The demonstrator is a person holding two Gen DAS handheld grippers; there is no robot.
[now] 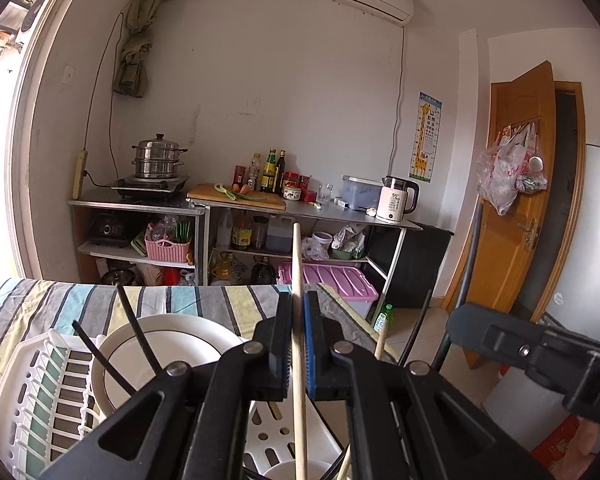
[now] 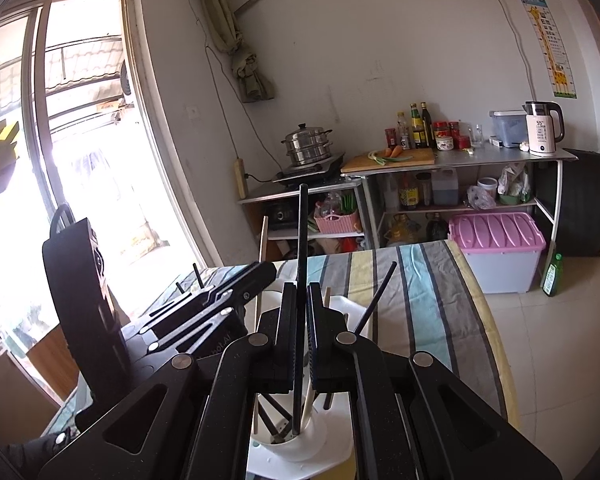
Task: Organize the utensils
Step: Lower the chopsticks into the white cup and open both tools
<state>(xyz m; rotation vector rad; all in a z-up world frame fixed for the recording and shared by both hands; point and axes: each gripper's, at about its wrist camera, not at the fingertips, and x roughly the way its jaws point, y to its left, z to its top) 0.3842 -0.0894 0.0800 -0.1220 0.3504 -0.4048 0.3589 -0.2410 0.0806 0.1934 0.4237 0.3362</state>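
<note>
Clamped in the left gripper, a light, stiff wooden chopstick stands upright over the white holder cup; the right gripper pinches a slick black chopstick mid-shaft, so both want firm mid-length holds

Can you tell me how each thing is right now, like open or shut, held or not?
Left tongs: shut on the wooden chopstick.
Right tongs: shut on the black chopstick.
White holder cup: upright, with chopsticks standing in it.
White plate: upright in the white rack.
Steamer pot: lid on.
Pink bin: lid shut.
Brown door: open.
</note>
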